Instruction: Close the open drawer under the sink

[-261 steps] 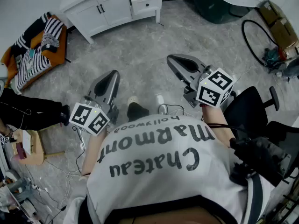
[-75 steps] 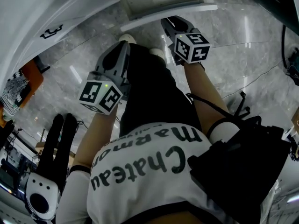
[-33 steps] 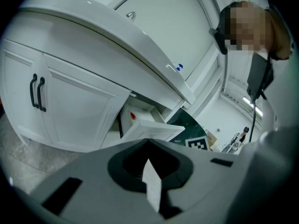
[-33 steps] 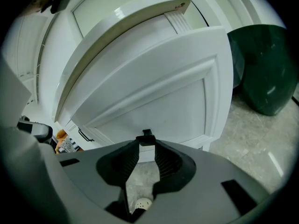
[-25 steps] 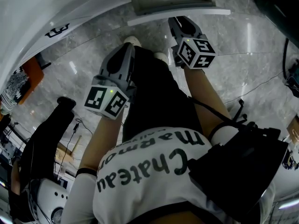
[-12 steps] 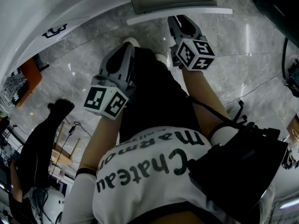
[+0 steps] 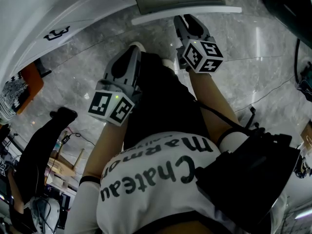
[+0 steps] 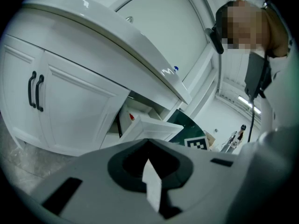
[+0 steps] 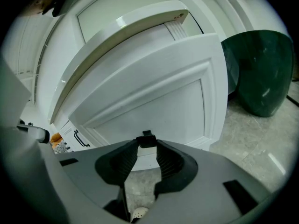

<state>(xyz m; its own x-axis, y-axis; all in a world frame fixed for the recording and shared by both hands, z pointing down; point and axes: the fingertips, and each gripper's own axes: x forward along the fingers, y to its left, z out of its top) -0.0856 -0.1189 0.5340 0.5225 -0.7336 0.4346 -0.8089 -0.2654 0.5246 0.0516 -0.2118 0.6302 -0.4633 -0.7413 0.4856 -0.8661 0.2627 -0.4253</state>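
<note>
**Open under-sink drawer with both claws in front of it.**
Head view: the drawer [image 7: 161,14] stands pulled out at the top. The right claw [image 7: 181,19] is at its front panel, and the left claw [image 7: 132,48] is lower and apart from it. Left gripper view: the left claw is clenched and empty. Right gripper view: the right claw is released, its jaws having just been opening, with the black drawer handle [image 9: 146,139] between the tips. A dark green bin [image 9: 261,69] stands to the right.

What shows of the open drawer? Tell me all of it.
The drawer is white, looks like painted wood, and stands pulled out of the cabinet. Its front has a recessed panel with a small black handle. That handle sits between the tips of the right claw, whose jaws have just been opening.
</note>
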